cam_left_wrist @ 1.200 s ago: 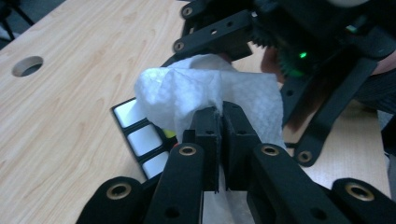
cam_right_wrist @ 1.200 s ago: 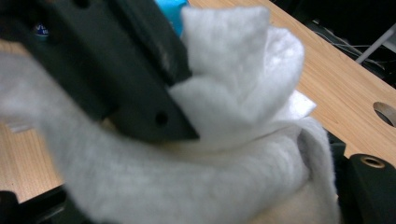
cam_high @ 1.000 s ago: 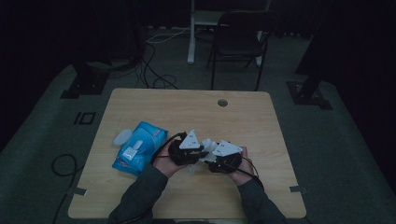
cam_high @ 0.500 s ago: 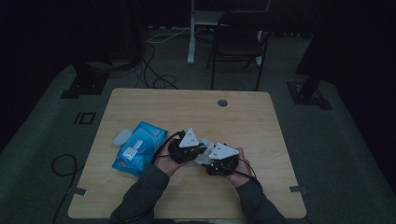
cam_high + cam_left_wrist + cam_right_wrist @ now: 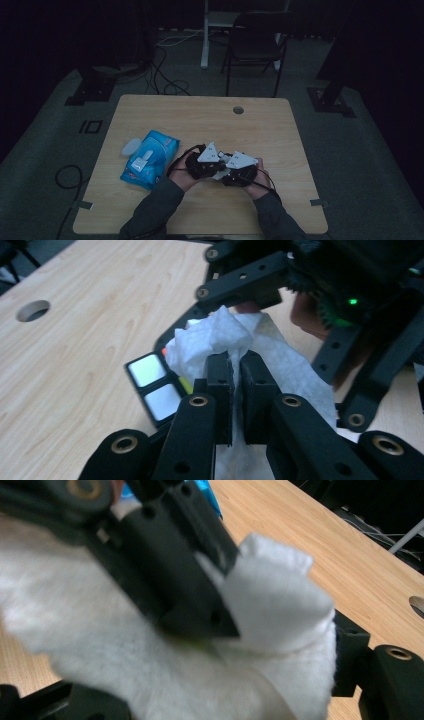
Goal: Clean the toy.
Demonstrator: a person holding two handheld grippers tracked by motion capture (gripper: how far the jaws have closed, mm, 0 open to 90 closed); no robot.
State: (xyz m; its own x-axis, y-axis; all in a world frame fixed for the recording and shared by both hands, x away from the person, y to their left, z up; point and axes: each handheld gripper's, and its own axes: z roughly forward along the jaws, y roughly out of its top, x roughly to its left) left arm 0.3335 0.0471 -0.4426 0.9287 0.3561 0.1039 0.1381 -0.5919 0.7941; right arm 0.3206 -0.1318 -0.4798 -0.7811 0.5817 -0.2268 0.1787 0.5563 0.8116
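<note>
At the table's near middle my two grippers meet tip to tip. The left gripper (image 5: pixel 212 167) (image 5: pixel 235 365) is shut on a crumpled white wipe (image 5: pixel 220 335) (image 5: pixel 280 600). Under the wipe sits a black puzzle cube (image 5: pixel 150 385) with white stickers showing. The right gripper (image 5: pixel 229 172) (image 5: pixel 215 700) has its jaws spread around the wipe-covered cube, gripping it, and its fingers (image 5: pixel 240 285) face me in the left gripper view. In the right gripper view the left gripper's fingers (image 5: pixel 170 565) press the wipe onto the cube.
A blue pack of wipes (image 5: pixel 150 159) lies left of my hands, with a white lid (image 5: pixel 131 146) beside it. The wooden table (image 5: pixel 200 115) has a cable hole (image 5: pixel 238 109) near its far edge. A dark chair (image 5: pixel 255 45) stands beyond.
The grippers stay together at the same spot; the hands shift only slightly.
</note>
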